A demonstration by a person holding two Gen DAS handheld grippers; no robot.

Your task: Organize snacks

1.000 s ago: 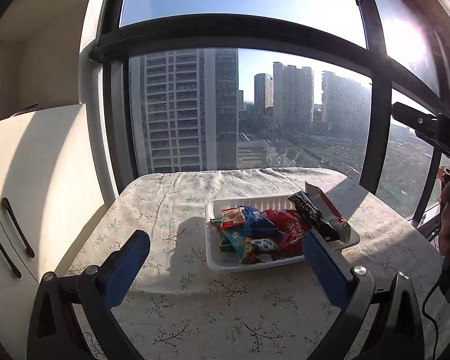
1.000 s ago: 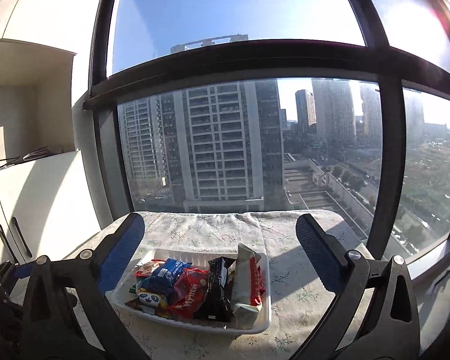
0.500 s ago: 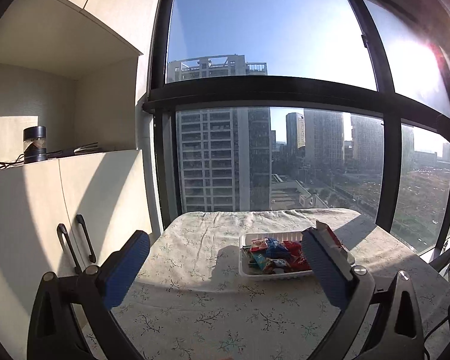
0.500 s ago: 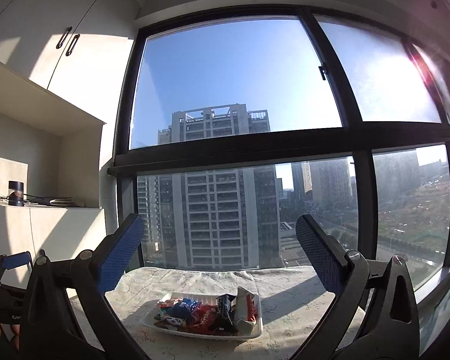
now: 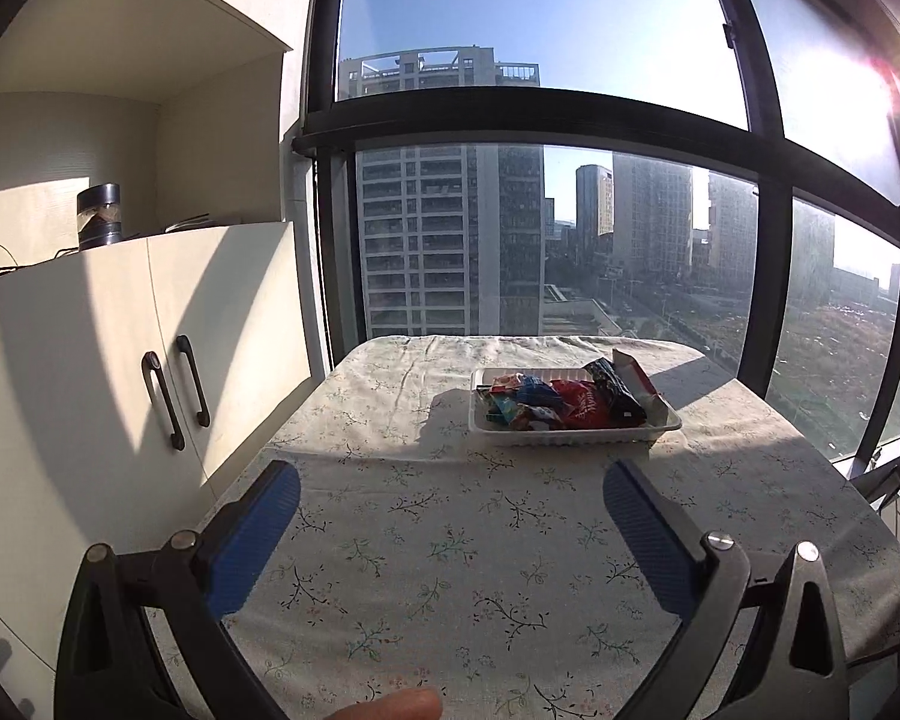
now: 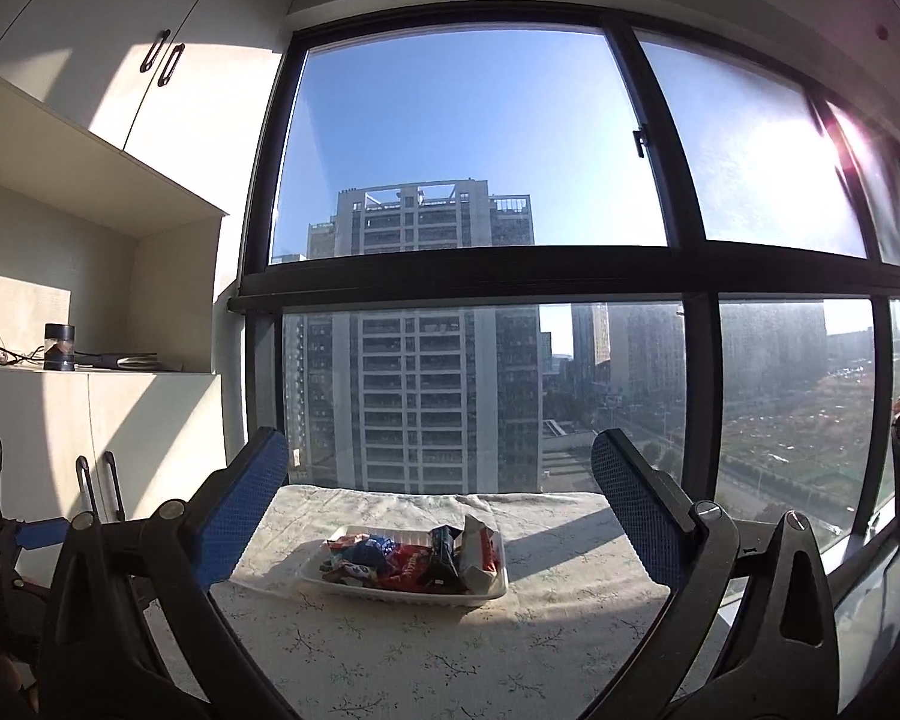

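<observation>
Snacks (image 5: pixel 561 405) sit heaped in the tray (image 5: pixel 576 435) on my table (image 5: pixel 450 540); my left gripper (image 5: pixel 450 531) and right gripper (image 6: pixel 441 510) both gape, empty.

Both views windowward, sharing tray (image 5: pixel 575 435) (image 6: pixel 411 596)

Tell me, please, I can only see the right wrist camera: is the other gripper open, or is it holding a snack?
Observer: The left gripper is open. Nothing is between its blue fingers, and it hangs over the flowery tablecloth, short of the snack tray.
Operator: Is anything else near it?
Observer: Yes, a fingertip pokes in at the bottom edge of the left wrist view. Your camera doesn't show it.
</observation>
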